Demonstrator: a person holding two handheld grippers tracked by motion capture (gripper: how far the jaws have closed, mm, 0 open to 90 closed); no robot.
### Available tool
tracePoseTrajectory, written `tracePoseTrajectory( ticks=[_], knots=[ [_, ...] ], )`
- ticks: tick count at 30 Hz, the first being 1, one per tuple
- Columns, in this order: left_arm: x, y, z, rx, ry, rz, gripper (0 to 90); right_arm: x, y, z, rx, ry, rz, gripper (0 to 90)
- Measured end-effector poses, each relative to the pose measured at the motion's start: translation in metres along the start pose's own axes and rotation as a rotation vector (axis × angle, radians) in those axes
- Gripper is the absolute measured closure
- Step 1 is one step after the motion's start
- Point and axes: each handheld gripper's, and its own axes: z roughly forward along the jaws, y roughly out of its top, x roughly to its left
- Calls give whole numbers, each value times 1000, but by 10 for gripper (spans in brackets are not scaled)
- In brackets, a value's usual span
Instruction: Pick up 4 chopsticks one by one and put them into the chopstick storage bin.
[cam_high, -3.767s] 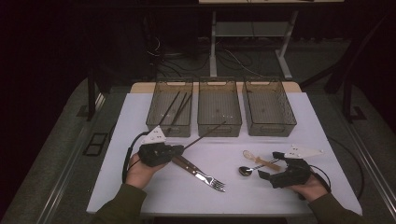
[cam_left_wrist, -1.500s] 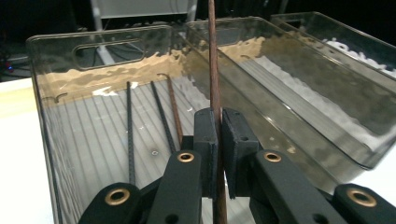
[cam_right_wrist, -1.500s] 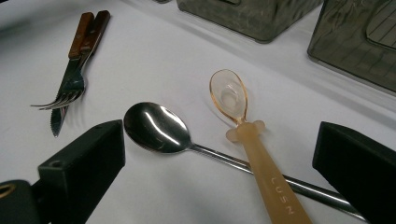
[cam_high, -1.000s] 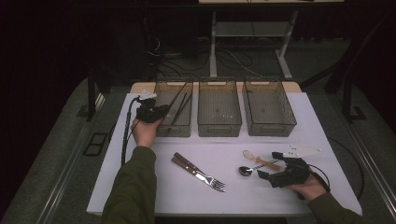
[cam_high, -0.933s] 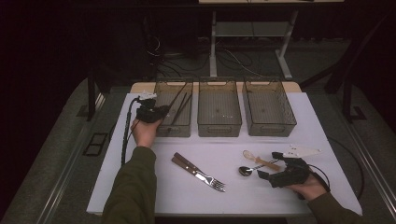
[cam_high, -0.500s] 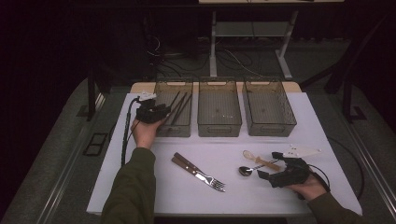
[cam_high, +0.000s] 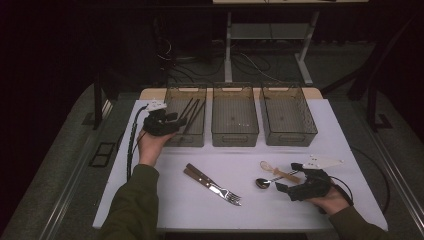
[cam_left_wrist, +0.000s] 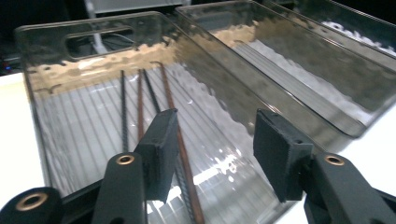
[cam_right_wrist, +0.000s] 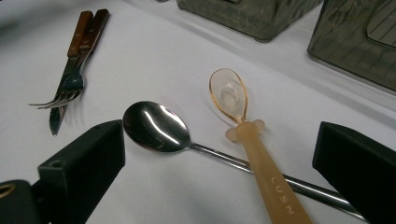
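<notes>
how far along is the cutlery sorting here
Partly done. Four chopsticks already lie in the left bin. The left gripper hangs over that bin; its jaws have just been opening and nothing is between them. Left on the table: a fork and knife lying together, a metal spoon and a plastic spoon crossed in front of the open right gripper. The middle bin and right bin look empty.

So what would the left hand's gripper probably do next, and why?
Probably pull back from the left bin: the left gripper has just been opening, nothing sits between its pads, and the chopsticks lie inside. The fork waits on the table.
</notes>
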Motion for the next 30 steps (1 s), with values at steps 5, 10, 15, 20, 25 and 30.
tracePoseTrajectory(
  ticks=[5, 10, 15, 20, 25, 30],
  knots=[
    [-5, -6, -7, -2, -24, 19, 451, 0, 0, 0, 2, 0, 2, 24],
    [-12, -7, -15, -18, -53, 43, 398, 0, 0, 0, 1, 0, 1, 24],
    [-22, -14, -26, -23, -77, 67, 348, -1, 0, 0, -1, 1, 1, 24],
    [-33, -24, -35, -12, -107, 97, 304, -1, 1, -1, -5, -2, 4, 24],
    [-44, -38, -45, 9, -140, 111, 246, 1, 0, -1, -2, 0, -5, 24],
    [-58, -51, -52, 13, -163, 129, 183, 1, 0, -2, -8, 1, -7, 24]
  ],
)
